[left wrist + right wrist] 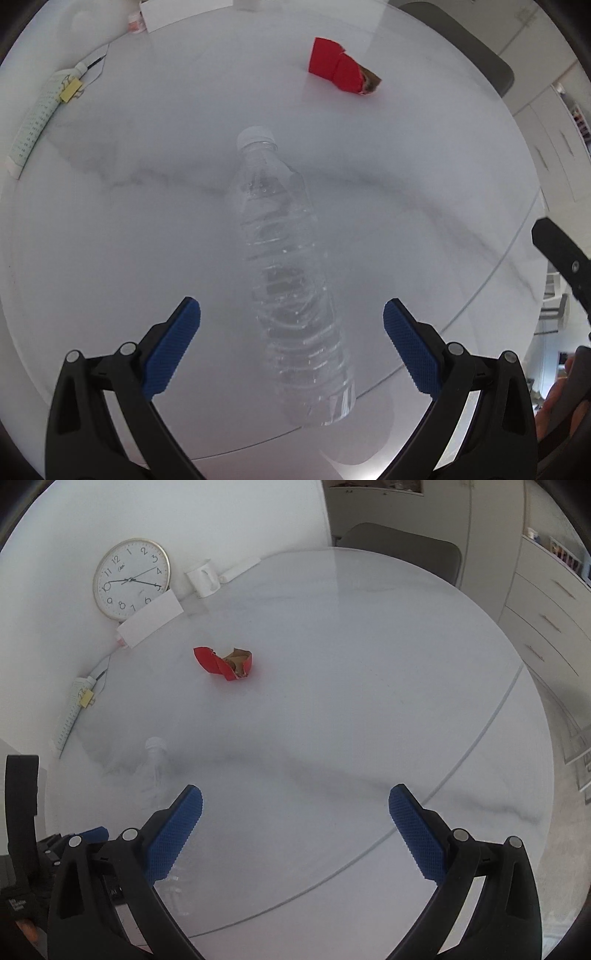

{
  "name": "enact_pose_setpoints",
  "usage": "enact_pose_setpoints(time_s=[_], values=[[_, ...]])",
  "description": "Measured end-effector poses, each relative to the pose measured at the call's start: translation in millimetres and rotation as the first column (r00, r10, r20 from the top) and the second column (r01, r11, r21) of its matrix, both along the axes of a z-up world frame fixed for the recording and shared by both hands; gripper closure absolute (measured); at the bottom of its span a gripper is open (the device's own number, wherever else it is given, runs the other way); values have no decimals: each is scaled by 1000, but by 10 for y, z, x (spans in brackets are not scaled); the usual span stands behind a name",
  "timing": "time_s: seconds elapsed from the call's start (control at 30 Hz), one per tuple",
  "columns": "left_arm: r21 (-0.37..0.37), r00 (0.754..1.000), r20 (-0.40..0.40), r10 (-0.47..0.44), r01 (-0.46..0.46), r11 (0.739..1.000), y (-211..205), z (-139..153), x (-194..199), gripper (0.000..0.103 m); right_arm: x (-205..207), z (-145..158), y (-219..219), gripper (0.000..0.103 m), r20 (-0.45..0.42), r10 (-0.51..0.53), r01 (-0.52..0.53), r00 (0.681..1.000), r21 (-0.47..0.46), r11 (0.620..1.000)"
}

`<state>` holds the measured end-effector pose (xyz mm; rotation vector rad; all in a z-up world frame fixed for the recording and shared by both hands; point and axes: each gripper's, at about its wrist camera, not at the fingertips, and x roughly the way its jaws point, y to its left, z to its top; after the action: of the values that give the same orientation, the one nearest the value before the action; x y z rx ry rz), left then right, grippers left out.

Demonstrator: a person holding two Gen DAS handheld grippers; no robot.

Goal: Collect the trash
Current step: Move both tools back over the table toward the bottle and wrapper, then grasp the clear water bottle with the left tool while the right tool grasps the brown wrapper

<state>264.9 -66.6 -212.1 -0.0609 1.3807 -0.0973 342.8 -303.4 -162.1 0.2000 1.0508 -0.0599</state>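
While my left gripper hangs over the table, its blue pads stand wide apart and hold nothing. Between them, below and running straight ahead, lies a clear bottle on its side. Its white cap points away from me and its base sits nearest, close to the table's near rim. Neither pad touches the bottle; it lies lower than the fingers, roughly midway between them, leaning a little to the right at its base.

Farther ahead and to the right of the cap lies a crumpled red wrapper, well apart from the bottle. Off to my far left, a rolled mat rests at the table's edge with a yellow clip on it. A grey chair stands beyond the table, ahead and to the right.

My right gripper is also spread wide and empty above the same table. From it, the bottle shows faintly to the left, just past my left pad, partly hidden by that finger. The wrapper lies well ahead and a little left, its brown inside showing. Behind it, a wall clock leans against the wall with a white card in front, and a white mug stands to the clock's right. At my far left the other tool's black body is in view.
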Motion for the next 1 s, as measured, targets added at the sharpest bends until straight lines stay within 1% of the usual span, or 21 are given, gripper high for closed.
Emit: enact_pose_setpoints(time_s=[0.13, 0.23, 0.27, 0.37, 0.53, 0.63, 0.83, 0.93, 0.97, 1.0], values=[[37, 995, -49, 83, -81, 996, -46, -222, 180, 8, 669, -253, -1, 3, -31, 107, -107, 994, 4, 994], [59, 989, -63, 131, -127, 990, -45, -330, 239, 8, 1152, -456, 107, 3, -44, 196, -196, 980, 16, 981], [67, 988, -67, 142, -138, 988, -44, -361, 255, 8, 1255, -504, 142, 3, -47, 221, -221, 974, 17, 975], [79, 981, -83, 175, -168, 983, -34, -447, 305, 8, 1650, -689, 344, 3, -52, 325, -325, 944, -1, 946], [101, 972, -96, 214, -204, 974, -45, -536, 345, 8, 2165, -926, 620, 3, -57, 458, -460, 887, -35, 887], [99, 970, -104, 221, -211, 973, -89, -578, 351, 8, 2354, -1041, 724, 3, -71, 505, -509, 860, -42, 860], [106, 967, -110, 230, -218, 970, -72, -652, 356, 9, 2453, -1131, 751, 3, -74, 548, -551, 833, -33, 834], [111, 965, -119, 234, -221, 969, -64, -688, 365, 15, 2464, -1163, 764, 3, -76, 560, -564, 825, -40, 825], [110, 964, -125, 236, -223, 969, -59, -705, 366, 20, 2445, -1170, 761, 3, -77, 567, -571, 820, -44, 820], [105, 963, -126, 239, -227, 968, -76, -722, 408, 21, 2429, -1171, 772, 4, -74, 574, -579, 815, -61, 813]])
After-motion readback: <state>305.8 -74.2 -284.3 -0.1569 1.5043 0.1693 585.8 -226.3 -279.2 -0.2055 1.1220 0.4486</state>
